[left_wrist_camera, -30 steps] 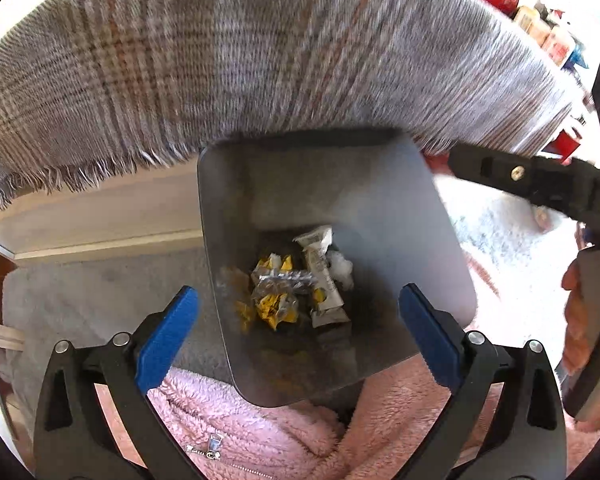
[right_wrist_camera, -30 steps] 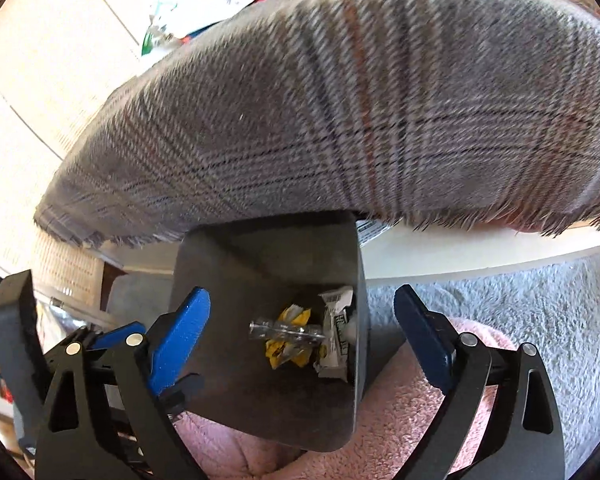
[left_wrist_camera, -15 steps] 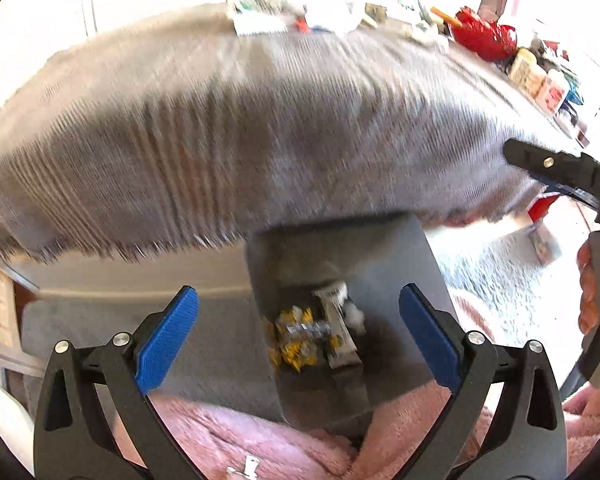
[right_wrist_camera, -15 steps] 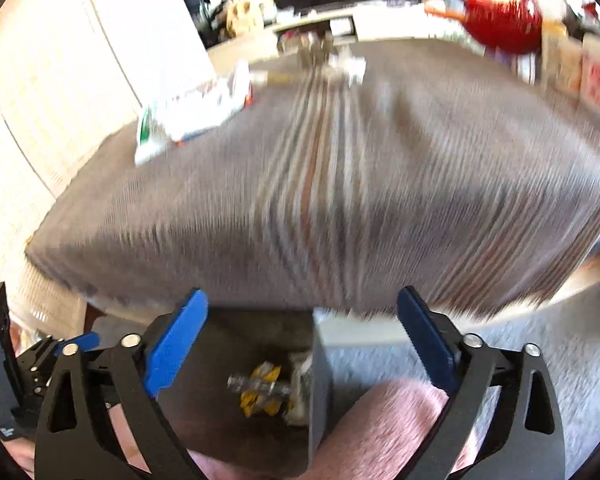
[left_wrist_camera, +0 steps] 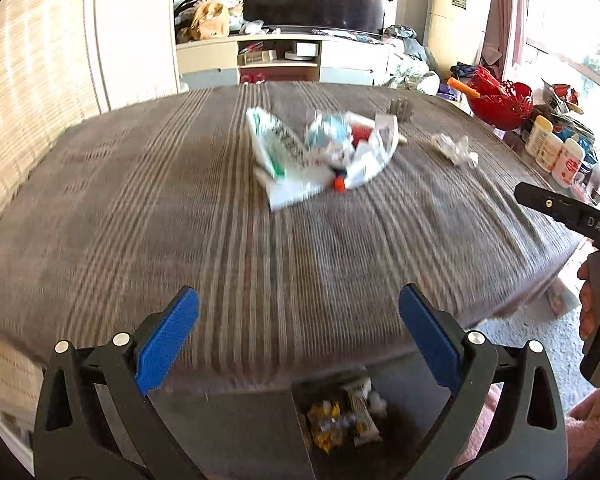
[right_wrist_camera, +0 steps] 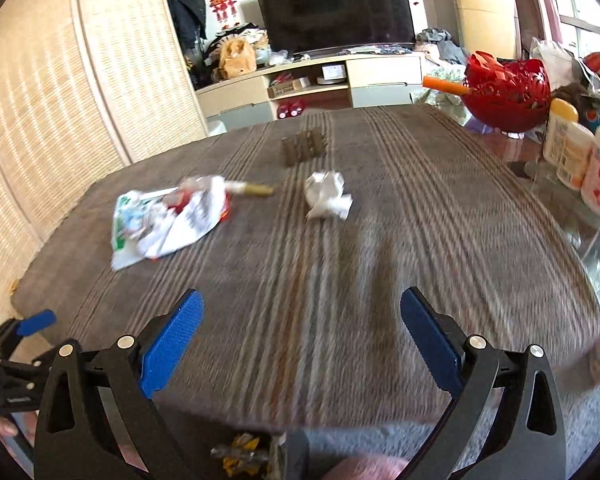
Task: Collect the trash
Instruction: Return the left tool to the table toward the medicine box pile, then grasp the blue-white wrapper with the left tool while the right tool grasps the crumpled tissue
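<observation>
Lying on the striped cloth (left_wrist_camera: pixel 228 216) that covers the bench (right_wrist_camera: pixel 572 240), we see a heap of wrappers (left_wrist_camera: pixel 312 156) near the middle, white, green and red, blurred by motion. In the right wrist view the same heap of wrappers (right_wrist_camera: pixel 168 220) sits left of centre, with a yellowish stick-like piece (right_wrist_camera: pixel 252 189) poking out on its right side. A crumpled white tissue (right_wrist_camera: pixel 326 196) lies apart from the heap, to its right; in the left wrist view the tissue (left_wrist_camera: pixel 454 148) is farther right still.

Below the near edge of the bench we make out a dark bin (left_wrist_camera: pixel 340 424) holding yellow and white scraps (left_wrist_camera: pixel 340 416).

We hold both tools low at the near edge. Our left tongs (left_wrist_camera: pixel 298 342) stand wide apart with nothing between the blue pads (left_wrist_camera: pixel 168 338). Our right tongs (right_wrist_camera: pixel 300 344) are likewise spread wide and empty.

Farther out we see a red basket (right_wrist_camera: pixel 508 88) and white bottles (right_wrist_camera: pixel 580 156) at the right, and a television (right_wrist_camera: pixel 336 8) on a low cabinet (right_wrist_camera: pixel 312 80) beyond.
</observation>
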Motion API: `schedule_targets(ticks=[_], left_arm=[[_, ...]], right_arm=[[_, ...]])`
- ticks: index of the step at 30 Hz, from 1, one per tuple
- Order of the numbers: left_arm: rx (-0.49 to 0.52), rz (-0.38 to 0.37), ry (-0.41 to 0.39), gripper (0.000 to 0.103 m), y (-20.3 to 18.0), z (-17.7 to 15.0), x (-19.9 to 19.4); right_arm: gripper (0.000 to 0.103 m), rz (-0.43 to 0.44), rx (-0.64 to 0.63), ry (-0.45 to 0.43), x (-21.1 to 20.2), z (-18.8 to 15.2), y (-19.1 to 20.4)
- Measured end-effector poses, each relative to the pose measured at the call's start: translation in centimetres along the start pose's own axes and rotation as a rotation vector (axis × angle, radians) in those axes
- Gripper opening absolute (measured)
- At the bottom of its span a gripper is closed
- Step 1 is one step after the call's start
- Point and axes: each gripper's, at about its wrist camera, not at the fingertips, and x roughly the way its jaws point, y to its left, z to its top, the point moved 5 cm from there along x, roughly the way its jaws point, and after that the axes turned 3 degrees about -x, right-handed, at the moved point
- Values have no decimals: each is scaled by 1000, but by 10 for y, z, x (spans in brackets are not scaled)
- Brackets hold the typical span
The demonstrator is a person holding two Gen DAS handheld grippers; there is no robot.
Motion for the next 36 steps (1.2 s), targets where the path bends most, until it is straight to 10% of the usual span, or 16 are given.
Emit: schedule_targets(ticks=[21,29,36], left_arm=[[10,-54,-39,71,-18,97,70],[10,-84,13,29,-20,95,84],[6,-75,-10,20,-14,90,69]], right_arm=[[83,-84,-52,77,90,55,-11],[28,-97,-77,136,105,55,-11],[22,-78,-80,112,88,47,-9]])
